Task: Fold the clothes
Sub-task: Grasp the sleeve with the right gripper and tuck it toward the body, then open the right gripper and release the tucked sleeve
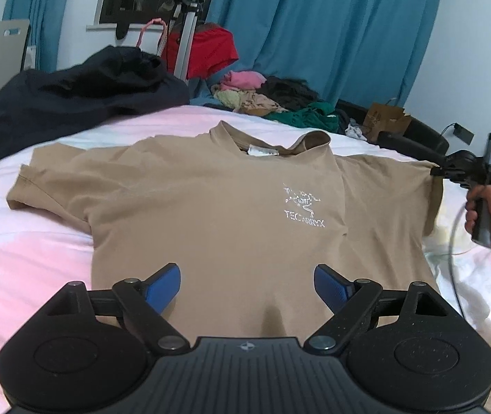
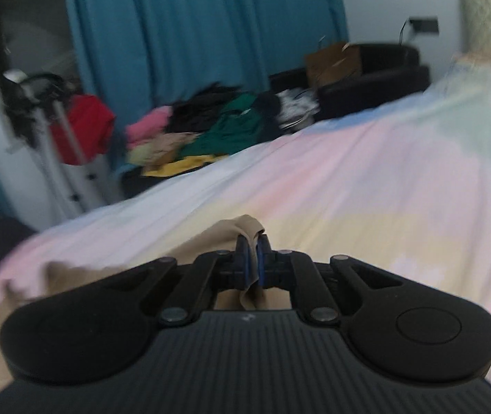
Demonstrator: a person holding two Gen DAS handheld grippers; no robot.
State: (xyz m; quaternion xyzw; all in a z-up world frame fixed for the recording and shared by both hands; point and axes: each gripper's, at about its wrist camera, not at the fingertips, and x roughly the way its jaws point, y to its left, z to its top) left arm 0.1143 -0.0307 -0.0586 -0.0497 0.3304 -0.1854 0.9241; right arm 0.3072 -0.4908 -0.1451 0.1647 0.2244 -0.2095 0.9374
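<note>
- Right gripper [image 2: 253,255]: jaws pinched on a fold of tan cloth, the sleeve edge of the shirt [image 2: 211,241]. In the left view it sits at 3 o'clock [image 1: 435,171], held by a hand [image 1: 490,220], with the sleeve [image 1: 401,179] drawn taut toward it.
- Left gripper [image 1: 246,284]: jaws spread wide, holding nothing, hovering over the lower body of the shirt [image 1: 211,207] near the hem.
- The shirt lies face up and spread on the bed [image 1: 21,241], collar [image 1: 266,145] at 12 o'clock from the left gripper, hem nearest it. Its long axis runs 6 to 12; the sleeves reach toward 9 and 3.
- The turning relation, as I judge it: the gripped sleeve lies to the right of the body, so any fold would carry it toward 9 o'clock. The right hand is nearer that sleeve; the left is nearer the hem.
- The left view shows the whole shirt, its logo [image 1: 302,207] and the other sleeve [image 1: 38,186]; the right view, blurred, shows only the pinch itself.
- Beyond the bed at 12 o'clock: a clothes pile [image 1: 273,100] and curtains [image 1: 314,34].
</note>
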